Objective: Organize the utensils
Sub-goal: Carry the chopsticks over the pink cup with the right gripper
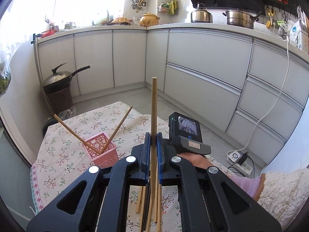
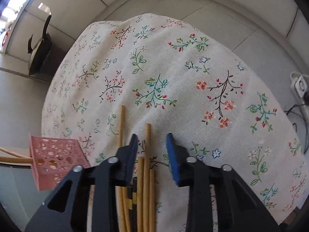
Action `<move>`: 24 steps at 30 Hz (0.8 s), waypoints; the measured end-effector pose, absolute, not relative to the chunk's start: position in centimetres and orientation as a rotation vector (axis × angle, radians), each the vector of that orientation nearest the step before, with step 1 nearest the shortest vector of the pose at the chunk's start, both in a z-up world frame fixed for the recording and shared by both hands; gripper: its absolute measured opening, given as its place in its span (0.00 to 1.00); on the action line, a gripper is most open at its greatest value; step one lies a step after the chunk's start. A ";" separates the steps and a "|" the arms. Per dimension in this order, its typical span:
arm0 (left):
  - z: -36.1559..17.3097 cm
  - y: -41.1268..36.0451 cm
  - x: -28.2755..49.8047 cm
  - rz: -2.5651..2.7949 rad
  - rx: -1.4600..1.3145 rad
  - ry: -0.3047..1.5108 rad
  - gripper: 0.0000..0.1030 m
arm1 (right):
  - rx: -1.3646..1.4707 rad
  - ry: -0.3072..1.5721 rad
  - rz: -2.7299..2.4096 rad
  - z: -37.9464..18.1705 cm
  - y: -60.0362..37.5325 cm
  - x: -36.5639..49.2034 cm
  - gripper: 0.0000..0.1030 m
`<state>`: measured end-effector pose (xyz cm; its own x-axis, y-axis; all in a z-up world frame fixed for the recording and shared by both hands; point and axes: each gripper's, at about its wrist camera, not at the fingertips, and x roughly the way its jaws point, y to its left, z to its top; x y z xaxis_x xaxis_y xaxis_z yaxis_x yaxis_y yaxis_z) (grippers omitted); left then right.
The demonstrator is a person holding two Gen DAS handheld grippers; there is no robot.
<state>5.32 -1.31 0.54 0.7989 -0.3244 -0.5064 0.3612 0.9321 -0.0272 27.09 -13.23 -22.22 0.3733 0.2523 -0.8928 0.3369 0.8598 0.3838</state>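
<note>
Kitchen cabinets surround the cloth-covered bench (image 2: 193,77). Left tongs (image 1: 154,147) are clamped on one chopstick (image 1: 154,104); right tongs (image 2: 152,150) stand apart over the loose chopsticks (image 2: 146,174). Next, probably carry it to the pink basket (image 1: 104,154) at 9 o'clock.

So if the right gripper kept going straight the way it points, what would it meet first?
Probably the loose wooden chopsticks lying between the open right gripper fingers, then the floral tablecloth under them; depth is hard to judge.
</note>
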 end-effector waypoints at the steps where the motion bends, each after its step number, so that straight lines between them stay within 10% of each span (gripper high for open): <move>1: 0.5 -1.2 5.4 -0.365 0.068 0.532 0.05 | 0.546 1.201 -0.063 -22.2 -13.1 27.0 0.08; 24: 4.1 3.4 3.6 -0.296 -0.081 0.427 0.05 | 0.593 0.840 0.297 -6.3 -16.4 14.5 0.05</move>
<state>3.62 3.42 4.09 0.8681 -0.2999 -0.3956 0.2660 0.9539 -0.1392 14.48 -16.37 -6.28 0.6391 0.4700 -0.6088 -0.0174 0.8002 0.5995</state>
